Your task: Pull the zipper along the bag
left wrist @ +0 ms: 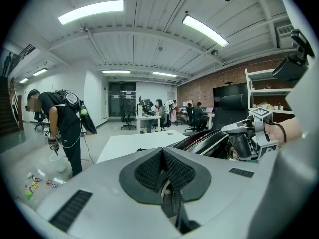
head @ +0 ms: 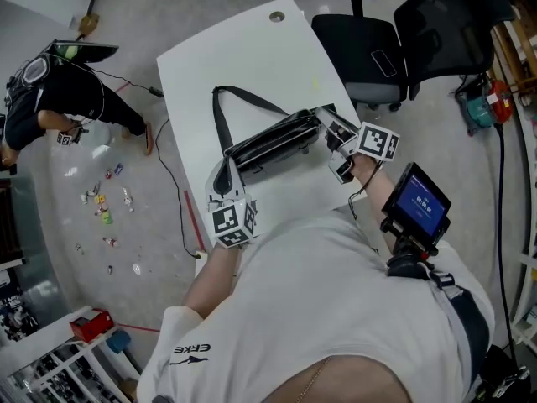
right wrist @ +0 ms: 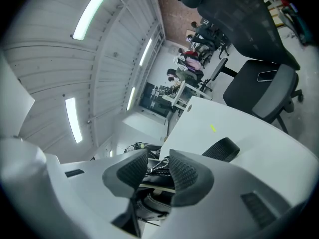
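the black bag [head: 273,145] lies across the white table [head: 243,49]. the left gripper [left wrist: 163,156] is clenched on the bag's end nearest the person and anchors it there. the right gripper [right wrist: 158,169] stands released at the other end, with what looks like the braided zipper pull [right wrist: 160,165] between its pads [right wrist: 185,172] but not pinched. i think it should first close firmly on the pull, then draw straight along the zipper line. the left one should hold the bag taut, so that the fabric does not bunch.
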`<state>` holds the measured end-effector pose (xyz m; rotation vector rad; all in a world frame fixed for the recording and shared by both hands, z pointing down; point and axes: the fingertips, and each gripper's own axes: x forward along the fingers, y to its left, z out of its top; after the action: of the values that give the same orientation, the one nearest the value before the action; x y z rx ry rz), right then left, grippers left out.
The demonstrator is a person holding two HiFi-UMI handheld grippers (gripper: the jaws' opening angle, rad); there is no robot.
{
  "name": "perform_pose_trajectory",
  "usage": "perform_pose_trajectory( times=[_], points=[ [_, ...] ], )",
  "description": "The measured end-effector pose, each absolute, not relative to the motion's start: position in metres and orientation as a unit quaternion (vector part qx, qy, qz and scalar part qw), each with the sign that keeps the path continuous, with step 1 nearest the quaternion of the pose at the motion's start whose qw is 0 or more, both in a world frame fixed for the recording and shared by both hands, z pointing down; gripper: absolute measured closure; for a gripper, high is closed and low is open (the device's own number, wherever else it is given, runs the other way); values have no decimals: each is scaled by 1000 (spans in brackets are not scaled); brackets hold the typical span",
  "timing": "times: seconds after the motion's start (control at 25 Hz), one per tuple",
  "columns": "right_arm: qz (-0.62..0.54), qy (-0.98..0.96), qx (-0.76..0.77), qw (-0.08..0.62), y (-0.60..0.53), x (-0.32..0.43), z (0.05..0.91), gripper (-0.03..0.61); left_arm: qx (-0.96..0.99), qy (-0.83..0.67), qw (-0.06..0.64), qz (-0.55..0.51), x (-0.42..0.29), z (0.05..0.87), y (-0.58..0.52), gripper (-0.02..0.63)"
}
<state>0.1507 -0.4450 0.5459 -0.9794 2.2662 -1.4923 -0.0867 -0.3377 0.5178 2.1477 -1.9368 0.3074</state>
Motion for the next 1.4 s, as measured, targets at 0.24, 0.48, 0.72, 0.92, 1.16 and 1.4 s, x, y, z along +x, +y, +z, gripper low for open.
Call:
perform_pose_trajectory(
  times=[0.24, 0.48, 0.72, 0.92, 1.16, 1.4],
  points=[
    [-530, 762, -329, 176, -447, 161, 542, 506, 735, -660, 117, 104, -86, 519, -343, 612],
    [-526, 779, -287, 184, -438, 143, 534, 532, 737, -658, 116, 102, -83, 521, -345, 612],
    [-517, 777, -320, 160, -440, 150, 542, 563, 740, -655, 114, 102, -78, 519, -345, 612],
    [-478, 801, -336, 132, -440, 150, 535, 565, 743, -653, 105, 104, -78, 520, -346, 612],
    [-406, 840, -350, 82, -438, 143, 521, 566, 746, -649, 80, 122, -76, 520, -349, 612],
    [-393, 844, -360, 65, -437, 141, 519, 568, 752, -643, 71, 127, -68, 523, -352, 612]
  ],
)
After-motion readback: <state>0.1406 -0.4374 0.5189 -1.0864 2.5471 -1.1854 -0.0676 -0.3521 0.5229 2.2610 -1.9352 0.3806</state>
